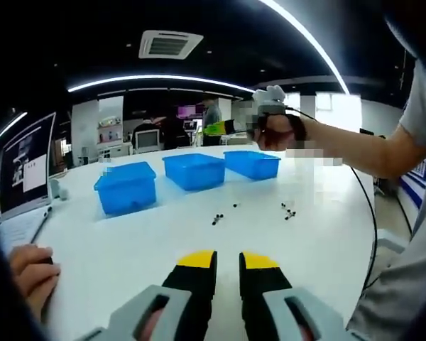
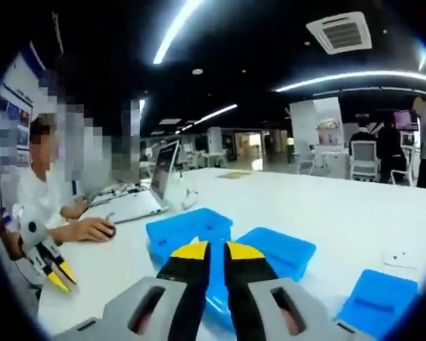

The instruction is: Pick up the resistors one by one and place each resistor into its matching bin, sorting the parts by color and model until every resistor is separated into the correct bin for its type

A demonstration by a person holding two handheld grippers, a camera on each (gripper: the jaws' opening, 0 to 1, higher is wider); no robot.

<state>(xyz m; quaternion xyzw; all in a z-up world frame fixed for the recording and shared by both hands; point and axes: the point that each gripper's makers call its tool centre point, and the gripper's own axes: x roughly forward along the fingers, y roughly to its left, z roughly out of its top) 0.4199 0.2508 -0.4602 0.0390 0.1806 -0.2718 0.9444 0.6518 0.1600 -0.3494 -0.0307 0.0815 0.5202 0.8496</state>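
I count three blue bins on the white table (image 1: 326, 234): in the left gripper view they sit in a row, one at 10 o'clock (image 1: 126, 187), one near 12 (image 1: 193, 170) and one at 1 o'clock (image 1: 252, 163). The resistors lie loose in front of them — one small dark cluster near the middle (image 1: 216, 219) and a second toward 2 o'clock (image 1: 288, 210); too small for me to count or to tell their colours. My left tongs (image 1: 228, 264) hang low over bare table with a narrow gap between the yellow tips, holding nothing. My right tongs (image 2: 209, 252) hover above the bins, tips likewise slightly parted and empty; from the left gripper view I see them at 1 o'clock, held up in a hand. One laptop (image 2: 145, 195) stands open at 9 o'clock in the right gripper view, a seated person beside it. The room is a large office — dark ceiling, long curved light strips, one ceiling vent (image 2: 339, 32)
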